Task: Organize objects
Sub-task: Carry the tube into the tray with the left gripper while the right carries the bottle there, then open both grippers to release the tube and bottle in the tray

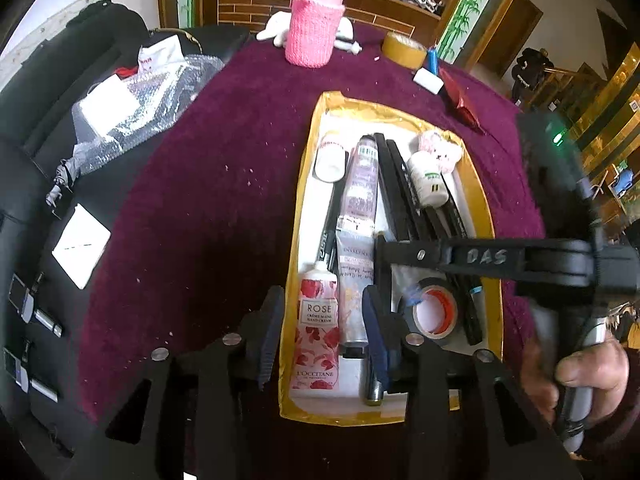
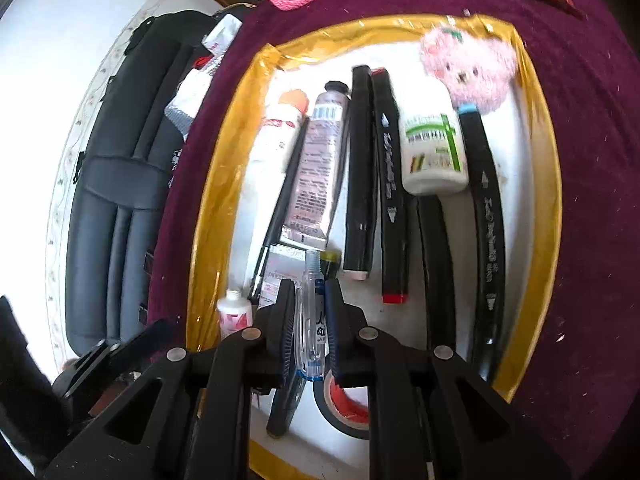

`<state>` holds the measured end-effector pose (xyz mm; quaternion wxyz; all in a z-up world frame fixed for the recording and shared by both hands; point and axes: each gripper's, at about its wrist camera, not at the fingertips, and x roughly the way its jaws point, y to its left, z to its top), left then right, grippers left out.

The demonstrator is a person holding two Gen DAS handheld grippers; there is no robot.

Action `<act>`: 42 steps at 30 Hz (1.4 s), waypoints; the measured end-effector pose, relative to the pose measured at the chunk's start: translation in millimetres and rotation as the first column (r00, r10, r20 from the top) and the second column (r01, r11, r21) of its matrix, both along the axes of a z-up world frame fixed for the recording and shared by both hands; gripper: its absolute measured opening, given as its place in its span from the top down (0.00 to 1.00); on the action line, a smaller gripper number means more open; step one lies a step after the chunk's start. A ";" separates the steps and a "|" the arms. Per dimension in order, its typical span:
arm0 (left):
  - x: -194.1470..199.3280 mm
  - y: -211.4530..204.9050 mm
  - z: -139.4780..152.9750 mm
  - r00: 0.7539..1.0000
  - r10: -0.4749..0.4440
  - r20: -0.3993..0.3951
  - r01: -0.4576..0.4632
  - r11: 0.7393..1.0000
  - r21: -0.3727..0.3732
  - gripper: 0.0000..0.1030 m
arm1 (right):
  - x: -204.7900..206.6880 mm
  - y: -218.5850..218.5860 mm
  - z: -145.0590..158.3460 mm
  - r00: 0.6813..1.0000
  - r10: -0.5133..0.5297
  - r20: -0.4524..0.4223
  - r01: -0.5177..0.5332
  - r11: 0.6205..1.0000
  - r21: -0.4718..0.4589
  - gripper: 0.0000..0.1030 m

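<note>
Nearest the right wrist lens, the right gripper (image 2: 311, 320) pinches a clear pen (image 2: 312, 320) upright between its pads, over the near end of the gold-rimmed tray (image 2: 540, 168). Only this view shows that pen plainly; from the left wrist the right gripper (image 1: 380, 248) comes in from 3 o'clock as a black bar over the tray (image 1: 298, 216), a hand (image 1: 580, 376) on its grip at 4 o'clock. Left gripper (image 1: 320, 336) hangs part open, its pads straddling the rose tube (image 1: 318, 332) without touching it. A tape roll (image 1: 434, 312) lies at the tray's near right corner, black markers (image 2: 362, 168) run lengthwise down the middle, a white bottle (image 2: 434, 148) and pink plush (image 2: 472, 72) sit toward 1 o'clock. Only the left view shows the pink cosy bottle (image 1: 316, 20) at 12 o'clock, brown tape (image 1: 404, 50) at 1, and bubble wrap (image 1: 152, 104) at 10. Bare purple cloth (image 1: 200, 200) lies wide open left of the tray; the tray itself is crowded
</note>
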<state>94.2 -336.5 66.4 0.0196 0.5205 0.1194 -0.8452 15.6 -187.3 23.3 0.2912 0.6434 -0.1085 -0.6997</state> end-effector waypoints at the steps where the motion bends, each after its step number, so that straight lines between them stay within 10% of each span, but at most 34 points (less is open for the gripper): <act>1: -0.4 -0.2 1.8 1.000 0.002 -0.005 -0.002 1.000 -0.006 0.62 | 1.0 1.1 -2.7 1.000 -0.010 0.012 0.010 1.000 -0.004 0.87; 17: -3.2 12.3 16.0 0.998 -0.036 -0.059 0.024 0.982 -0.186 0.55 | 24.0 7.1 16.1 0.996 0.000 -0.091 0.011 0.993 0.115 0.88; 42: 0.6 58.3 31.5 0.996 -0.040 -0.075 0.021 0.971 -0.237 0.53 | 38.7 51.8 53.0 0.985 -0.031 -0.171 0.048 0.994 0.098 0.79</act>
